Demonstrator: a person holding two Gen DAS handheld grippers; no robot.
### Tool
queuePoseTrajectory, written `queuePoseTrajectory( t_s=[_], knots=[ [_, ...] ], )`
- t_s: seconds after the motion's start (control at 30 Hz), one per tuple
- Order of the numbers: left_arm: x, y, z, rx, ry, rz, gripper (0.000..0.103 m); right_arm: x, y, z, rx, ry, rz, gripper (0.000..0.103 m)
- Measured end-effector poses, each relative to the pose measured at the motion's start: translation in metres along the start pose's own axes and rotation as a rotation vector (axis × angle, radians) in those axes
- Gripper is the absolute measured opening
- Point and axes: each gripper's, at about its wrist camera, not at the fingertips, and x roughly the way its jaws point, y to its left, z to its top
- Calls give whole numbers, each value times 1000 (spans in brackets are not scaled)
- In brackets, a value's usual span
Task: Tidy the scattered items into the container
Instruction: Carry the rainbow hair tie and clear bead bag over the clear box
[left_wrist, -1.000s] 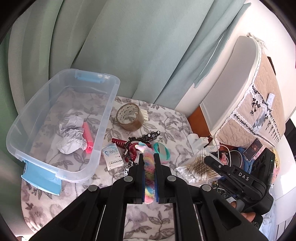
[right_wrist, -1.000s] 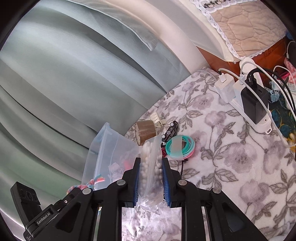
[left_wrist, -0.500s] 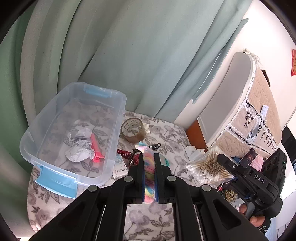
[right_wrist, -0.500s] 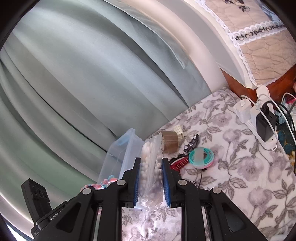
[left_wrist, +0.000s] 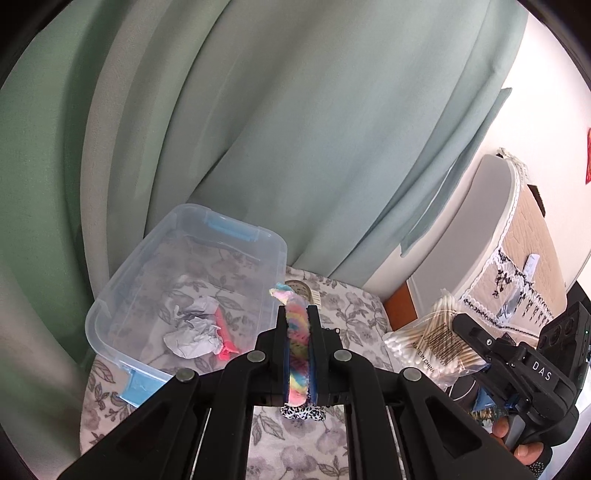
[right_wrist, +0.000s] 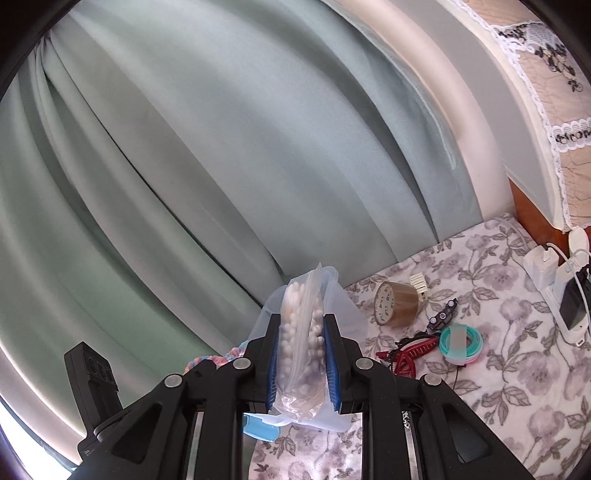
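My left gripper is shut on a fluffy rainbow hair band and holds it above the floral table, to the right of the clear plastic bin. The bin holds crumpled paper and a pink clip. My right gripper is shut on a clear bag of cotton swabs, also seen in the left wrist view. The bin shows just behind the bag.
On the floral cloth lie a brown tape roll, a small cream clip, a toy car, a red hair claw and teal-pink bands. A power strip with chargers sits far right. Green curtains hang behind.
Both grippers have risen and pulled back from the table with their items held. The bin and loose items look smaller and lower in both views.
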Motion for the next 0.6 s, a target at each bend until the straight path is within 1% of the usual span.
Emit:
queuePoseTrajectory(
  t_s=[0.27,0.6],
  knots=[
    [1,34,10,-61,-28,36,7,37,21,-5,-55,76,21,23],
    [17,74,10,-134,-6,61,7,87,40,-21,-107,185,28,23]
  ],
)
